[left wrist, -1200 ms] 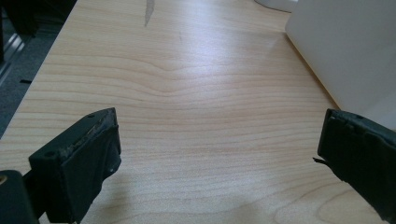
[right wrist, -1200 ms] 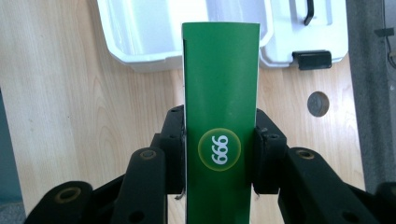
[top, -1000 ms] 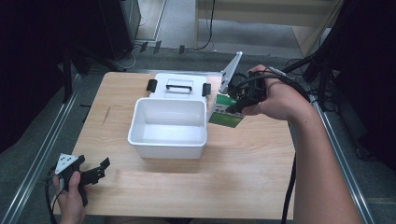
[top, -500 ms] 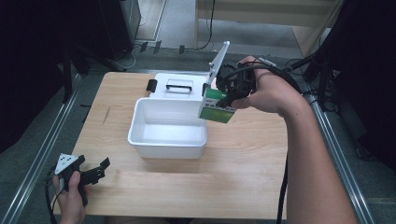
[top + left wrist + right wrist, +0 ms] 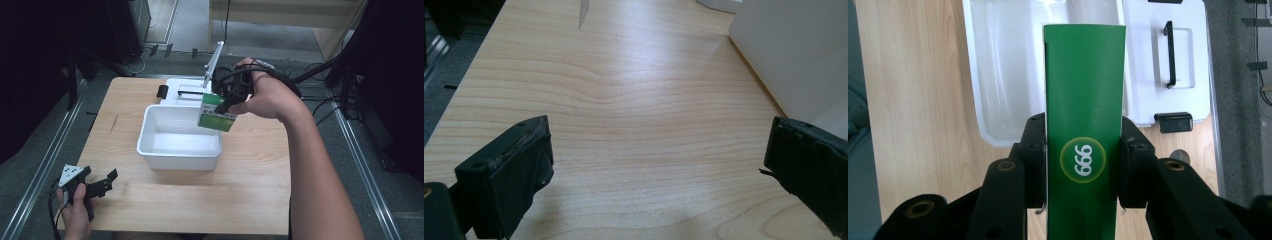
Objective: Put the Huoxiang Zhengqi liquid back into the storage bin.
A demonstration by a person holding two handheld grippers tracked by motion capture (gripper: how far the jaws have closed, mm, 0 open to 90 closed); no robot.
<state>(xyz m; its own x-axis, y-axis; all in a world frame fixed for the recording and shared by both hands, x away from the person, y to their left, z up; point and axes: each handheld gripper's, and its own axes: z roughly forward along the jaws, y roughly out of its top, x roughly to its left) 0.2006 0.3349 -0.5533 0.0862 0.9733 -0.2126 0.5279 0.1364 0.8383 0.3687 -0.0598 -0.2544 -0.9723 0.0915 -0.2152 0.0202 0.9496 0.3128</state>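
Green carton [image 5: 1084, 140], marked 999, is clamped by its sides in the right gripper [image 5: 1083, 165] above the white bin [image 5: 180, 142], seemingly for dropping in; the left gripper [image 5: 95, 186] is rested wide open on the wooden table [image 5: 250, 200].

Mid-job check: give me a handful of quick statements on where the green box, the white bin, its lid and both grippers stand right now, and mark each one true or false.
1. The right gripper is clamped on the green box. True.
2. The green box already rests on the floor of the white bin. False: it hangs in the air over the bin's far right corner, held in the gripper.
3. The left gripper holds nothing, its jaws standing wide apart above the wooden table. True.
4. The lid is fitted on the bin. False: it lies flat on the table beside the bin, handle up.
5. The bin has nothing in it. True.
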